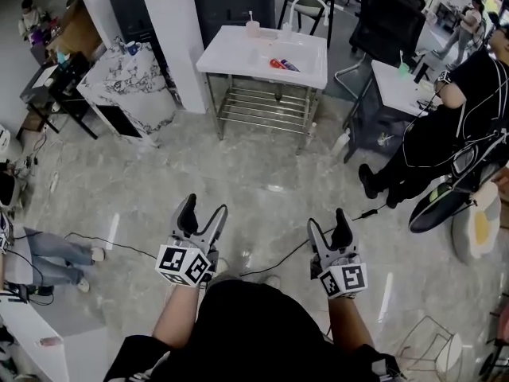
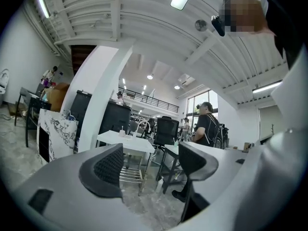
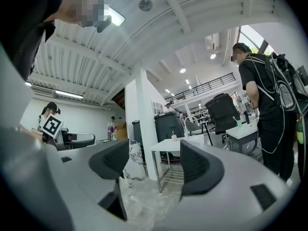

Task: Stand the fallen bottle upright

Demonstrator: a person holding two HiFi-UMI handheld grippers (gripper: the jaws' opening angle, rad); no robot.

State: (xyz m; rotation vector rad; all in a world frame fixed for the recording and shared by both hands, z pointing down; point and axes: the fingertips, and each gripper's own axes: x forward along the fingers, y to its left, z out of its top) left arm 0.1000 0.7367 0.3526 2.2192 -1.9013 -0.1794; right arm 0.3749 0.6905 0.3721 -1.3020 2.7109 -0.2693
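forearms lead the head view: the left forearm (image 1: 179, 317) and right forearm (image 1: 350, 325) reach forward from a black shirt, side by side and well apart, held level over the pale glossy floor (image 1: 262, 173). each ends in a marker cube, and beyond the cubes the left gripper (image 1: 203, 213) and right gripper (image 1: 328, 228) point ahead toward a white table (image 1: 231, 58) that stands well away from them. both claws are released, fingers spread, with only floor behind them. on the far tabletop a small red bottle (image 1: 278, 64) lies flat, right of centre, with a cup (image 1: 253, 29) standing near the back edge. neither gripper is anywhere near it.

left gripper view: the two dark ribbed pads stand wide apart and hold nothing. through the gap show the table's top and wire shelf in the distance, and a person in black (image 2: 208, 124) stands off to the right. the bottle is too small to make out.

right gripper view: the jaws are likewise spread and empty, aimed level. the same table and a patch of floor sit between them, far off.
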